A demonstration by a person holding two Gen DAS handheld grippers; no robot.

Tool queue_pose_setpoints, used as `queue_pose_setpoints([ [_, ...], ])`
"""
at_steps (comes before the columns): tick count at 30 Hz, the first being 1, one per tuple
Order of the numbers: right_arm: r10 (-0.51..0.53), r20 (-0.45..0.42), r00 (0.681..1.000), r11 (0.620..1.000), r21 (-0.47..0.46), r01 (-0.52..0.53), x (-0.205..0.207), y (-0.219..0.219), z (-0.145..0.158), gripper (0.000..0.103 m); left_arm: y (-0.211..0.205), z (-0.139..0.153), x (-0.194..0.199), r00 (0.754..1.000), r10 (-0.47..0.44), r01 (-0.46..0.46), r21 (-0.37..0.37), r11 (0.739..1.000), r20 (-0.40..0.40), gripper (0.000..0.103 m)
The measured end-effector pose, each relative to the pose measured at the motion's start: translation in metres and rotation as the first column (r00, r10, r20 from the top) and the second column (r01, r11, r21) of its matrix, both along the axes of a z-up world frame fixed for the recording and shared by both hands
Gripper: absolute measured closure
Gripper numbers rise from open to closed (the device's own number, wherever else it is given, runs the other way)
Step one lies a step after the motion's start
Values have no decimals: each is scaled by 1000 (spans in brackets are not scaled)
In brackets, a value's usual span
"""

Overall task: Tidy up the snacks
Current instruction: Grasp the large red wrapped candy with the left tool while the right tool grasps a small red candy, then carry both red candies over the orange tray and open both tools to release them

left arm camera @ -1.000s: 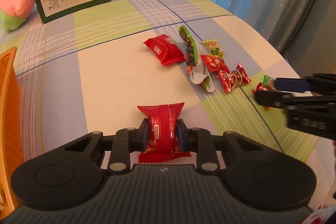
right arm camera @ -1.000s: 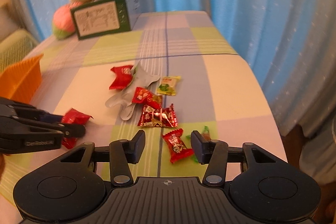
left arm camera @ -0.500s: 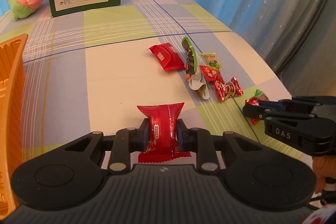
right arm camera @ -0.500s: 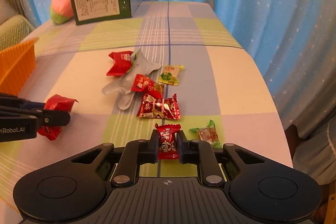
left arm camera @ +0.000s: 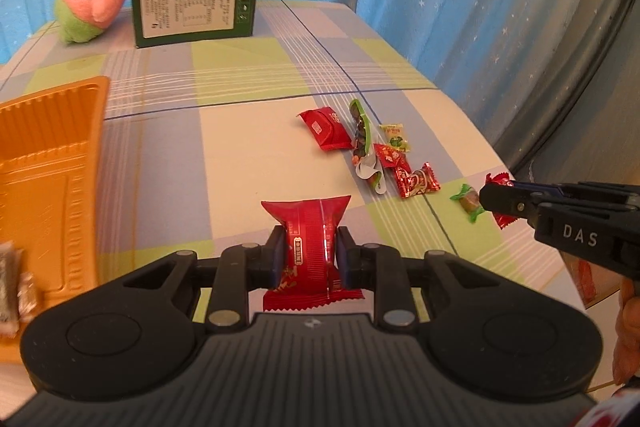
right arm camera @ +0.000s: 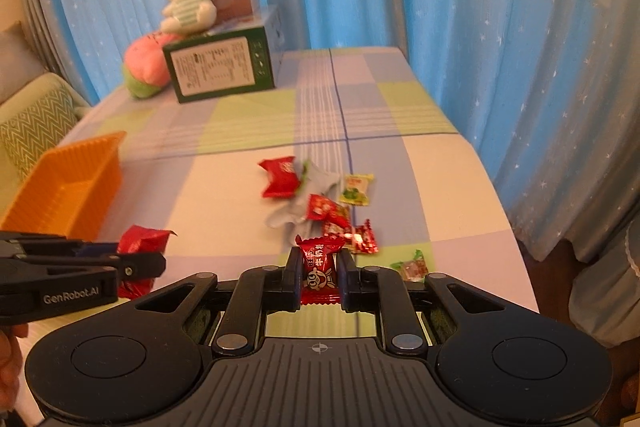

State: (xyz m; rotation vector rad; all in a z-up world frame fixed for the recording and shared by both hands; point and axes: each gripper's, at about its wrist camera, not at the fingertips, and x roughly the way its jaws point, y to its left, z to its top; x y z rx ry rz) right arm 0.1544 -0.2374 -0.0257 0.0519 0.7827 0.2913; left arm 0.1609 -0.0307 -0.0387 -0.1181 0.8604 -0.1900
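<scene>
Pinching a red snack packet [left arm camera: 310, 247], the left gripper [left arm camera: 309, 259] has the orange tray [left arm camera: 52, 163] just to its left; the right gripper [right arm camera: 319, 273], fingers closed on a small red candy [right arm camera: 319, 269], sits farther across the table [right arm camera: 224, 195].

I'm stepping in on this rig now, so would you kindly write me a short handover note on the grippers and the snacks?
Left gripper: shut on a large red foil snack packet, clear of the table.
Right gripper: shut on a small red wrapped candy, also lifted.
Orange plastic tray sits at the left; a few wrapped items already lie in it.
Left to do: drop both, then collect the loose wrappers and the green-wrapped candy from the checked tablecloth.
</scene>
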Motion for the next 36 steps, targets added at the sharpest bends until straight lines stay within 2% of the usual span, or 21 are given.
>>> queue_pose_setpoints([
  [8, 1, 11, 1000, 1000, 28, -2, -35, 17, 25, 86, 14, 25, -42, 1000, 16, -16, -13, 1000, 21, 80],
  [18, 45, 32, 998, 998, 44, -46, -72, 46, 45, 86, 42, 52, -83, 997, 54, -54, 9, 998, 52, 80],
  [36, 193, 62, 979, 981, 23, -194, -89, 130, 55, 85, 123, 67, -122, 977, 201, -204, 36, 978, 68, 80],
])
